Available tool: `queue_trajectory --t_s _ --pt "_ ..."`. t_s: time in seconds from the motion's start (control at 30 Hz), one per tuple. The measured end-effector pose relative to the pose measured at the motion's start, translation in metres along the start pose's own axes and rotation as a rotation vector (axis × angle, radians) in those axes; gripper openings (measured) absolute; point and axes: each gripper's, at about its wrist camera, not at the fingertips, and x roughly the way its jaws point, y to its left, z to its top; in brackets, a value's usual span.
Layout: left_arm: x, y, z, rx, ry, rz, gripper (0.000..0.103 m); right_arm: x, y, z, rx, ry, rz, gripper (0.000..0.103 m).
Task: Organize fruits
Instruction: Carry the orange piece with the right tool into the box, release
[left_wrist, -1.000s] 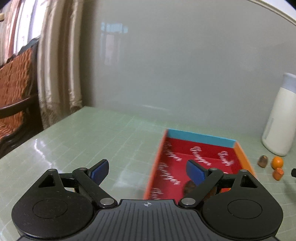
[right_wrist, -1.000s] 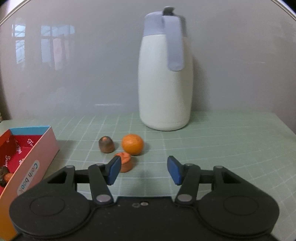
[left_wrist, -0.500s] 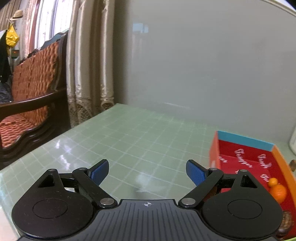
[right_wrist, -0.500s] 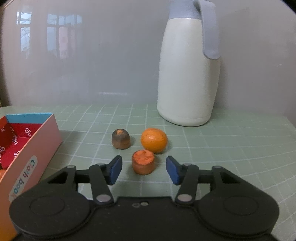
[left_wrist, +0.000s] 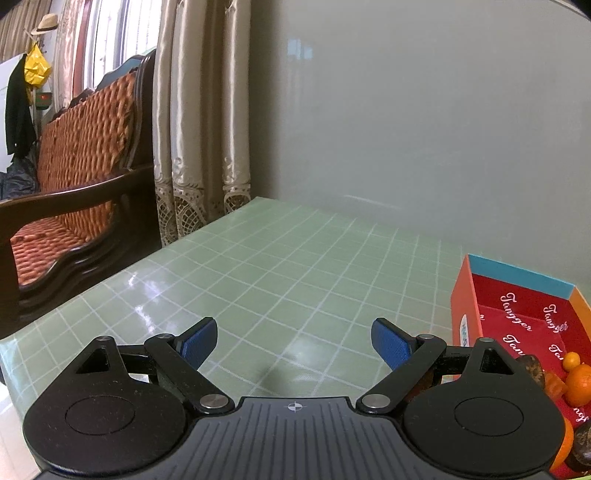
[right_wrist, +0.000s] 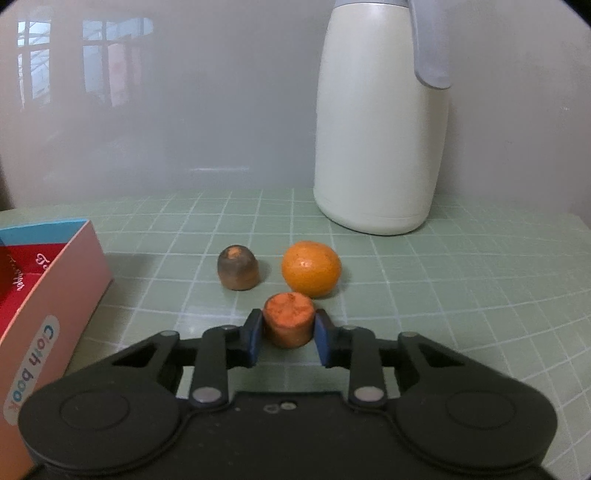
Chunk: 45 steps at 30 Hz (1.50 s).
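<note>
Orange stub (right_wrist: 288, 319) between hand-held gripper (right_wrist: 288, 338) pads

Soft daylight enters from the window (left_wrist: 107, 48) at left, leaving white glare on the glossy surface (left_wrist: 295, 266). Both fisheye views bend at their edges; the wall (right_wrist: 184, 110) looks hazy.

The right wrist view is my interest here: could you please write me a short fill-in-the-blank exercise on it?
1. The right hand-held gripper is shut on the ___ chunk.
2. The round orange lies in front of the white ___.
3. The brown piece sits ___ the red box.

Missing words: orange; jug; outside
</note>
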Motion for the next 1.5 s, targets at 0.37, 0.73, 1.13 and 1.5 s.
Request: queue_trajectory --t_s 0.37,0.73,1.13,1.5 --pt "-0.008 -0.010 0.001 0.020 0.000 -0.006 0.090 -0.037 0.015 0.011 -0.028 -0.058 0.069 0.028" --pt "-0.019 -0.016 0.005 0.037 -0.012 -0.007 0.092 -0.071 0.044 0.017 -0.074 -0.119 0.153 0.028" --pt "-0.022 -0.009 0.006 0.033 -0.017 0.016 0.103 -0.089 0.088 0.013 -0.137 -0.154 0.259 0.028" --pt "-0.021 -0.006 0.004 0.042 -0.012 0.031 0.103 -0.097 0.155 -0.003 -0.244 -0.131 0.381 0.028"
